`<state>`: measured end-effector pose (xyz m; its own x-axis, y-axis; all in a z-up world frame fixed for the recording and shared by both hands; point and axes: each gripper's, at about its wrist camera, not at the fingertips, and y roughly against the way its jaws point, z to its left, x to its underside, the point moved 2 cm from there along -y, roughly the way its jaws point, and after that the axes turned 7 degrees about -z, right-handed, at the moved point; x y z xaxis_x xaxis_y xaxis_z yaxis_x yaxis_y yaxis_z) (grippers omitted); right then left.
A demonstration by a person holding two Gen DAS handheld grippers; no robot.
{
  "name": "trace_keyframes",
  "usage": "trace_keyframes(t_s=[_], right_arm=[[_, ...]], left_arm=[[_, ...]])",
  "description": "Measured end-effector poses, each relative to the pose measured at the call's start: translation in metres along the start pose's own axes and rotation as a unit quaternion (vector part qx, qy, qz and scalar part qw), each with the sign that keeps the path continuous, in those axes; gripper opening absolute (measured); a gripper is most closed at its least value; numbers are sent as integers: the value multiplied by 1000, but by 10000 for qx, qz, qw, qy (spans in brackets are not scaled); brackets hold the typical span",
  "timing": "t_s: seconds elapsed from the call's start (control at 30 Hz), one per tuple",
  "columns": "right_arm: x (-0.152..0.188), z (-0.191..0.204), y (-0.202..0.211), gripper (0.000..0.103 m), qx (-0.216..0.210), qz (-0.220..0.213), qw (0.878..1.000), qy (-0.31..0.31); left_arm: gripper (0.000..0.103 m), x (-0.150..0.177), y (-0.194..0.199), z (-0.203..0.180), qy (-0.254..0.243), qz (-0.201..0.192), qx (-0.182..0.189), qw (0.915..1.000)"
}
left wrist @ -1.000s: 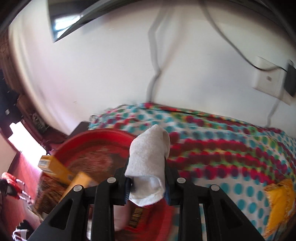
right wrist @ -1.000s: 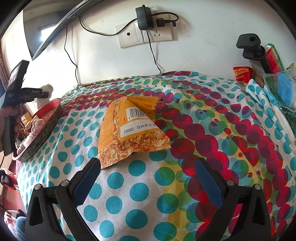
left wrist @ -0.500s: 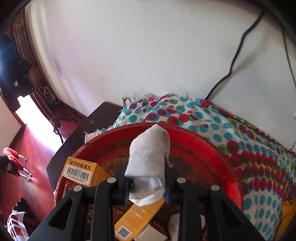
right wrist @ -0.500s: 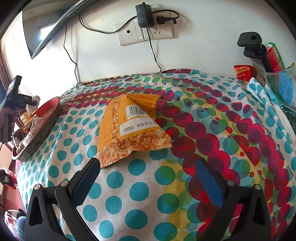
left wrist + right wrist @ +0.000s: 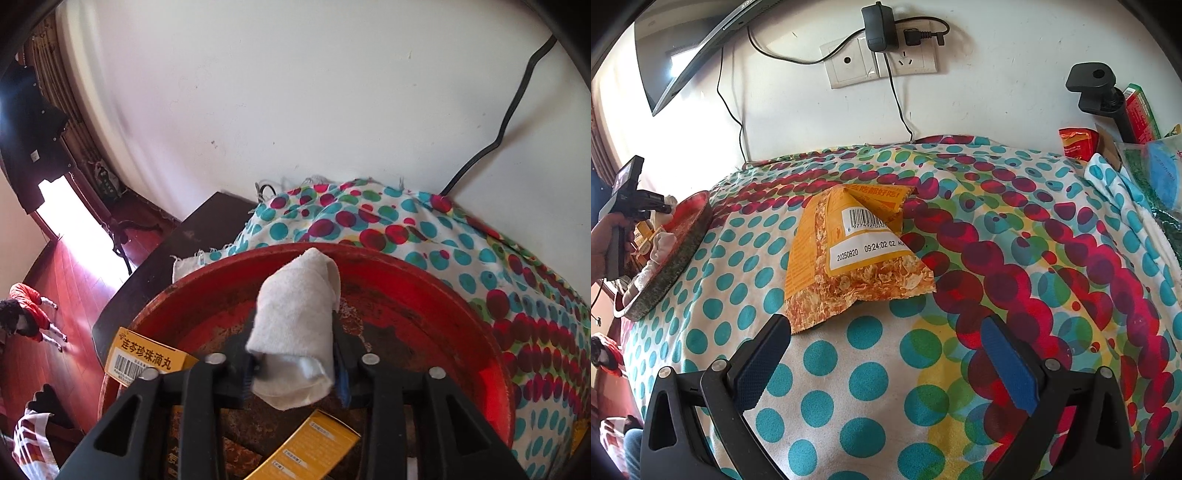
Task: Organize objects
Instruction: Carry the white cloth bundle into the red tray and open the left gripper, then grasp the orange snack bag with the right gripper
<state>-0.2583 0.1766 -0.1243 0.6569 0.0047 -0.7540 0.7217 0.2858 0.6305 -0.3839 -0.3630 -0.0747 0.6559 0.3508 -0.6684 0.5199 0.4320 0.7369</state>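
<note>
Polka-dot cloth carries an orange snack bag and red tray.

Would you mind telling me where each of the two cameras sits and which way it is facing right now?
Left wrist: rides on the left gripper, looking down into the red tray; its fingers clamp a white cloth.
Right wrist: rides on the right gripper, facing the wall across the dotted tablecloth and the orange snack bag; its fingers are spread.
Shared: tray, tablecloth; the right view also shows the left gripper and hand.
</note>
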Motion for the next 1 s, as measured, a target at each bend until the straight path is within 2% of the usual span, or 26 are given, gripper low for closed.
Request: trace_keyframes(t_s=[0.07, 0.13, 0.23, 0.37, 0.43, 0.57, 0.73, 0.8, 0.93, 1.0], right_arm=[[0, 0, 0, 103, 1, 13, 10000, 4], [-1, 1, -1, 103, 8, 22, 10000, 14], [-1, 2, -1, 103, 25, 26, 10000, 43], [-1, 6, -2, 103, 53, 29, 9999, 147], [-1, 9, -1, 103, 61, 5, 9997, 228], [0, 19, -2, 103, 54, 20, 9989, 473], [-6, 36, -10, 103, 96, 26, 9968, 790], [-14, 43, -17, 103, 185, 35, 9956, 917], [-28, 47, -35, 103, 597, 106, 9921, 1103], [-36, 45, -46, 103, 450, 190, 9939, 988]], left_arm=[[43, 2, -2, 0, 6, 9, -29, 10000], [55, 3, 0, -3, -89, -83, -16, 9999], [62, 4, 6, 0, 25, -201, 80, 9998], [64, 5, 15, 3, 26, -270, 205, 9994], [64, 8, 28, 2, -16, -429, 278, 9987], [64, 22, 67, -11, -499, -826, 417, 9945], [64, 66, 130, -31, -1123, -1284, 908, 9811], [64, 91, 157, -31, -1161, -1426, 1206, 9755], [64, 150, 198, -25, -1025, -1357, 1850, 9679], [64, 181, 211, -24, -1012, -1265, 2051, 9652]])
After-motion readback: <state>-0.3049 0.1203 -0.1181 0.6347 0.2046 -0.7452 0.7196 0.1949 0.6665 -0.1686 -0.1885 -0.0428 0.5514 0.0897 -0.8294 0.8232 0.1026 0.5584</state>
